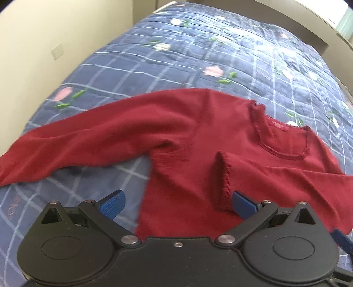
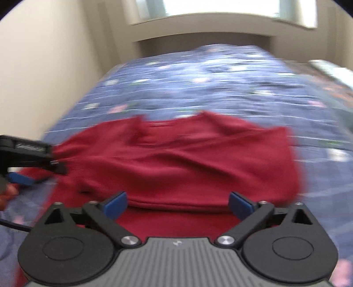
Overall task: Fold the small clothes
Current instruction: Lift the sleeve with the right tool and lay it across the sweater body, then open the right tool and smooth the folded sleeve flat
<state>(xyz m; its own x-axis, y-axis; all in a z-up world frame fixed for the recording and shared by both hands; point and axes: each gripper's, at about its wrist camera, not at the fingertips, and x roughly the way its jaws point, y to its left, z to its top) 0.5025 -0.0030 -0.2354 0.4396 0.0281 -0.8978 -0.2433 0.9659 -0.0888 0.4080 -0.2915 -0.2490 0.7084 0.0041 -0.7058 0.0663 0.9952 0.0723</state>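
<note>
A dark red knit sweater (image 1: 187, 136) lies front up on the blue checked quilt (image 1: 176, 61). One sleeve (image 1: 72, 141) stretches out to the left. The other sleeve is folded across the body, and its ribbed cuff (image 1: 222, 176) ends just ahead of my left gripper's right finger. My left gripper (image 1: 177, 204) is open over the sweater's lower body, with nothing pinched. In the blurred right wrist view my right gripper (image 2: 178, 204) is wide open above a fold of the sweater (image 2: 176, 163), its pads clear of the cloth. The left gripper (image 2: 28, 154) shows at the left edge there.
A cream wall with a socket (image 1: 57, 51) runs close along the bed's left side. A headboard ledge (image 2: 198, 28) and a bright window (image 2: 220, 8) stand beyond the far end. Flowered quilt stretches beyond the sweater. A hand (image 2: 6, 194) shows at the left edge.
</note>
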